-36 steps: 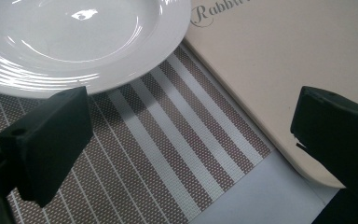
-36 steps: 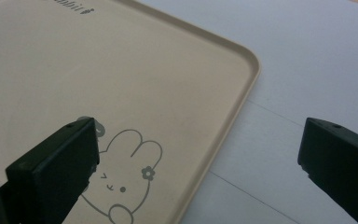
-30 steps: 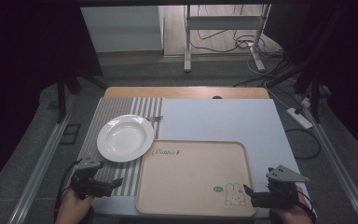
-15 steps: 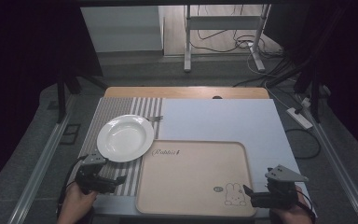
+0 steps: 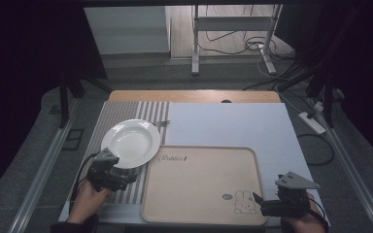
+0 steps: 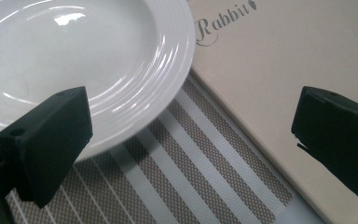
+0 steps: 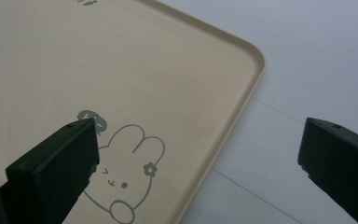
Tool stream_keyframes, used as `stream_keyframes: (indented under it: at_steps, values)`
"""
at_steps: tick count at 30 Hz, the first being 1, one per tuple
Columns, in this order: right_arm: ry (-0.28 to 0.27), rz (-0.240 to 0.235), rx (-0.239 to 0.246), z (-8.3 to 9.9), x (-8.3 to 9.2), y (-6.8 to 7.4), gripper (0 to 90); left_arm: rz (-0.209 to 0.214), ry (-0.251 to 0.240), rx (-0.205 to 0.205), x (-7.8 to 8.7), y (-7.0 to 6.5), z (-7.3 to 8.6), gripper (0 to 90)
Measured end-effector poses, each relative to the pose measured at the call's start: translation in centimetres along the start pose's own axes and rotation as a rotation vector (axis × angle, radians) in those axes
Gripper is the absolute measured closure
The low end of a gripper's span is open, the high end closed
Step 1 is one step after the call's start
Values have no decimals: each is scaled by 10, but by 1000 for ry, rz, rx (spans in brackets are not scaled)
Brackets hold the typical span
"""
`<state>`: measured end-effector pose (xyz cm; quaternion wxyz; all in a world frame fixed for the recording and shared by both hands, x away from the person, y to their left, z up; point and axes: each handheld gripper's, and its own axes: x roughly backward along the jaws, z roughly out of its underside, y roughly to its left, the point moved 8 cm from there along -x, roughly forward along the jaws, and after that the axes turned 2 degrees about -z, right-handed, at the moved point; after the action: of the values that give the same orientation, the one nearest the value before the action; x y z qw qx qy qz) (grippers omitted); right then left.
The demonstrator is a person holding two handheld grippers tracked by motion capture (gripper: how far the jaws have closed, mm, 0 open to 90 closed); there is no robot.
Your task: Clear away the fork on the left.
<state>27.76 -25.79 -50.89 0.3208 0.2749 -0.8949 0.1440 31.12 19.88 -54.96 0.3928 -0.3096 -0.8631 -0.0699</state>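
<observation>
High view: white plate [image 5: 130, 143] sits on the striped placemat [image 5: 141, 189] at the counter's [image 5: 223, 124] left, its right rim just beside the beige rabbit tray [image 5: 199, 179]. My left gripper [image 5: 126, 177] is low at the plate's near edge; my right gripper [image 5: 257, 203] waits at the tray's near right corner, by the printed rabbit.

Left gripper view: fingers spread wide, holding nothing. One finger [image 6: 51, 140] overlaps the plate's ribbed rim [image 6: 135, 98], the other [image 6: 340, 135] hangs over the tray. Whether the near finger touches the rim, I cannot tell.

Right gripper view: fingers [image 7: 56, 168] also spread and empty, straddling the tray's edge [image 7: 233, 121] and the white counter sheet.

Judgement: the step in hand is taking the plate by its near rim, probably to carry it onto the tray. To do it well, I should shift left so the rim lies between the fingers, slip one under the lip, and close squarely, since glazed china slides easily. Lift level.

Pose: left hand [image 5: 88, 199] low, wrist angled forward and inward; right hand [image 5: 303, 221] level, pointing left across the tray.
</observation>
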Motion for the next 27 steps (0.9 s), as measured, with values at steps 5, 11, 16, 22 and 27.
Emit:
stream_keyframes:
  at_steps: [5, 11, 16, 22, 27]
  values:
    - [4, -1, 2, 0, 0, 0, 0, 3, 10, -6, -8, 4, -8, 0]
    - [7, -4, 4, 0, -1, 0, 0, 25, 21, -36, -17, 7, -17, 0]
    - [11, -4, 5, 1, -1, 0, 0, 42, 20, -19, -24, 8, -26, 0]
    - [14, -6, 5, 1, -1, 1, 0, 34, 7, -23, -30, 14, -36, 0]
    - [15, -5, 5, 1, -1, 1, 0, 37, 14, -26, -40, 20, -47, 0]
